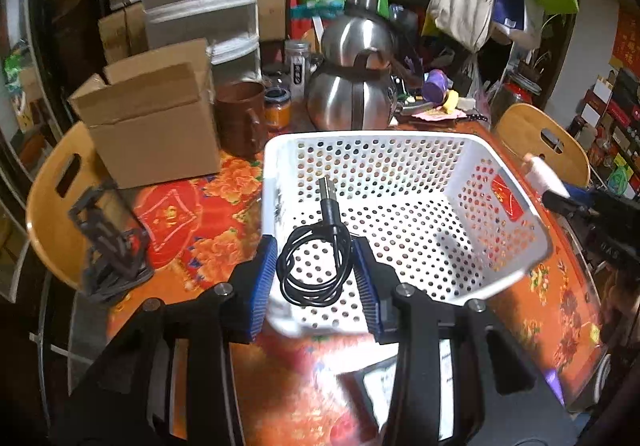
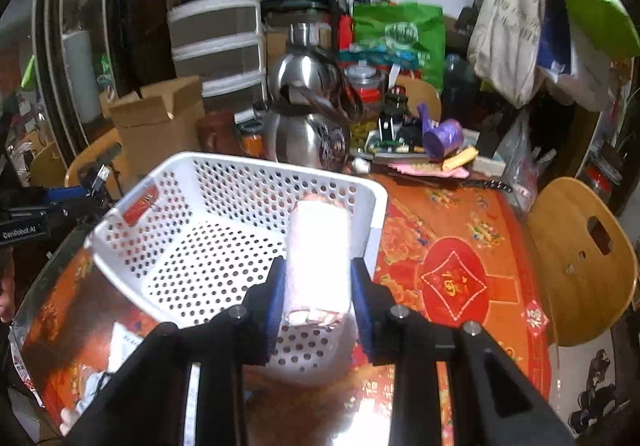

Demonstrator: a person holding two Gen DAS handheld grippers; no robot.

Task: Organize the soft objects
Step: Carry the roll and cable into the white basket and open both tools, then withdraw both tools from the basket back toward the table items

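Your left gripper (image 1: 314, 266) pinches a coiled cable (image 1: 310, 270) at frame centre, plug pointing up-frame over the basket (image 1: 508, 242). Your right gripper (image 2: 318, 288) squeezes a white roll (image 2: 318, 266), long axis up-frame, over the basket's near corner. Basket's empty.

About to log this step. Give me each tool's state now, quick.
Left tool: closed on the coiled black cable, above the white basket.
Right tool: closed on the white rolled cloth, over the same basket.
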